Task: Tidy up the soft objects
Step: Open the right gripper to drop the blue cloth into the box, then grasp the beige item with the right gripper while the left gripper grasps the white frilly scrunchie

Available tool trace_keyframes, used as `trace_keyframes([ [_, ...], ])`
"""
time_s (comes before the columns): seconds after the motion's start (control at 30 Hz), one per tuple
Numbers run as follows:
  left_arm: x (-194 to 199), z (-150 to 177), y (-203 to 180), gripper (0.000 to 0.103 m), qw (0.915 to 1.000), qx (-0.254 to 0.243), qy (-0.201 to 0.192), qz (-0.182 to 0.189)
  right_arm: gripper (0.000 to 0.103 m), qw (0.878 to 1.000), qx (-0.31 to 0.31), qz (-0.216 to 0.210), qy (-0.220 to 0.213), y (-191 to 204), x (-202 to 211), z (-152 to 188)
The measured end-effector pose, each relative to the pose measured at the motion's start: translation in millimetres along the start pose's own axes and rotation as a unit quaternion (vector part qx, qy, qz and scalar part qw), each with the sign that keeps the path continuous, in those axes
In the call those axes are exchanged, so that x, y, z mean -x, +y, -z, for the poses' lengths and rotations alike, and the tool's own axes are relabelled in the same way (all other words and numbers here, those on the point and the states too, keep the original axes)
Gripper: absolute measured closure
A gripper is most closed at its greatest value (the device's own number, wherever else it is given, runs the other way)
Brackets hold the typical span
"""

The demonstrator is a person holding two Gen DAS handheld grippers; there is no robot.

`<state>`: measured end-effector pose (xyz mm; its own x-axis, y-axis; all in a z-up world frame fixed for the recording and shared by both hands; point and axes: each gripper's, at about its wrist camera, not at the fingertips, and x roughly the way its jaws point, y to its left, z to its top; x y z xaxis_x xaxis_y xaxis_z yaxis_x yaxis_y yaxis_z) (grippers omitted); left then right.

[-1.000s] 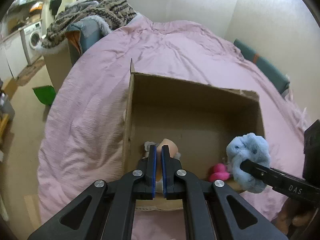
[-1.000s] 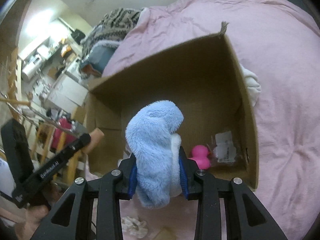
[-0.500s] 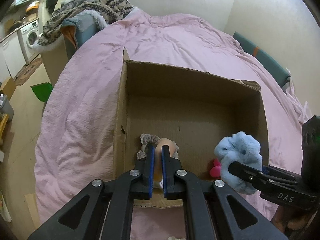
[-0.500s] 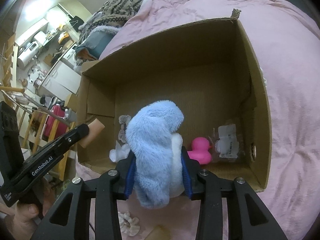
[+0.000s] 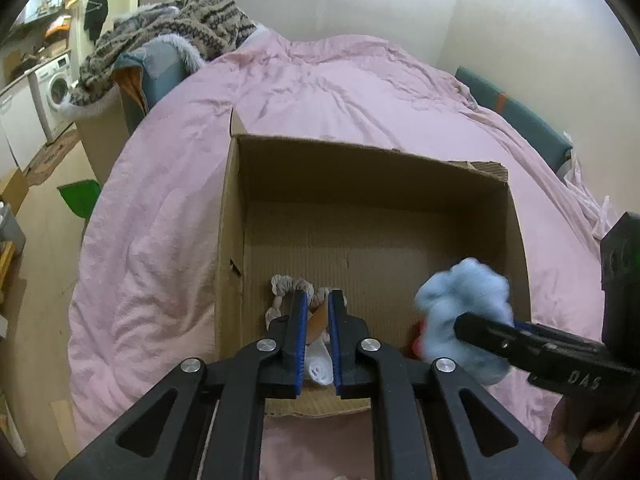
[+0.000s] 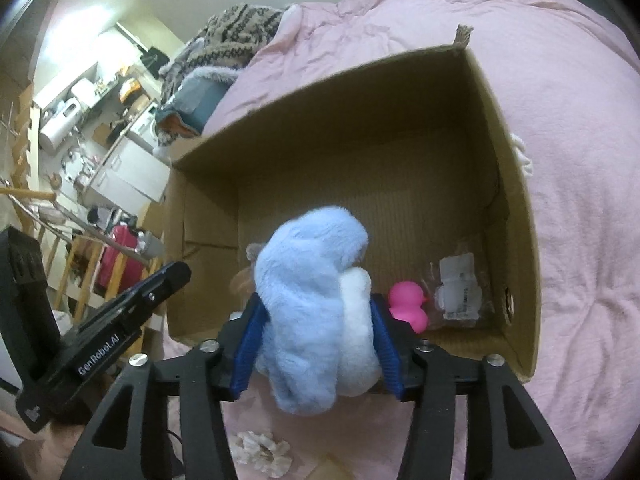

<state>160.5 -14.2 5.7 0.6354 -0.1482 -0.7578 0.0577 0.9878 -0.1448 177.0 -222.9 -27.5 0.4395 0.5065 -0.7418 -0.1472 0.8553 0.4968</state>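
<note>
Now the right tongs [image 6: 316, 344] grip a blue plush [image 6: 320, 304] above the box [image 6: 516, 216]. Left tongs [image 5: 317, 320] sit slightly parted, apparently empty. Released early, the plush could bounce out.

A brown cardboard box [image 5: 232, 216] is sitting on a pale pink bedspread [image 5: 160, 208]. A light blue and white plush toy [image 6: 320, 304] is showing between black tools with blue pads [image 6: 248, 344]. A bright pink rubber duck [image 6: 406, 304] is glowing inside. A beige-and-black striped blanket [image 5: 180, 24] is lying beyond.
</note>
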Motion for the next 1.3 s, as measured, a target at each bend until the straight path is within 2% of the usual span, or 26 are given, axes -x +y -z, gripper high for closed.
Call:
trace_keyframes([
  [0.03,0.7,-0.2,-0.2,0.085,1.0000,0.000,-0.002,-0.001,0.042,1.000,-0.003,-0.001,-0.006,-0.6,2.0,-0.6],
  [0.07,1.1,-0.4,-0.2,0.074,1.0000,0.001,-0.002,-0.003,0.037,1.000,-0.007,-0.003,-0.011,-1.6,4.0,-1.4],
  [0.1,1.6,-0.4,0.1,0.067,1.0000,0.004,-0.003,-0.006,0.030,1.000,-0.013,-0.003,-0.013,-3.2,4.9,-2.2],
  [0.17,4.8,-0.5,0.9,0.043,0.9998,0.009,-0.013,-0.014,0.026,1.000,-0.023,0.001,-0.021,-7.6,6.9,-2.8],
  [0.23,10.8,-1.5,2.4,0.038,0.9993,0.011,-0.032,-0.017,0.025,0.999,-0.037,0.004,-0.026,-13.2,8.5,-3.8],
  [0.4,10.3,-4.4,7.7,0.037,0.9991,0.020,-0.030,-0.019,0.025,0.997,-0.072,-0.010,-0.025,-25.5,10.9,-5.3],
  [0.67,15.3,1.3,22.6,0.037,0.9982,0.042,-0.024,-0.035,0.025,0.999,-0.049,0.000,-0.011,-15.7,8.1,-0.8],
  [0.9,40.9,7.1,26.5,0.037,0.9951,0.030,-0.058,-0.074,0.025,0.999,-0.035,-0.002,0.005,-5.2,13.5,12.4],
  [1.1,50.8,18.2,35.7,0.037,0.9959,0.050,-0.036,-0.066,0.025,1.000,-0.022,0.008,0.011,-2.7,29.1,26.8],
  [1.3,57.1,38.3,31.5,0.037,0.9968,0.052,-0.013,-0.059,0.025,0.999,-0.040,0.011,0.022,-8.5,36.9,42.5],
])
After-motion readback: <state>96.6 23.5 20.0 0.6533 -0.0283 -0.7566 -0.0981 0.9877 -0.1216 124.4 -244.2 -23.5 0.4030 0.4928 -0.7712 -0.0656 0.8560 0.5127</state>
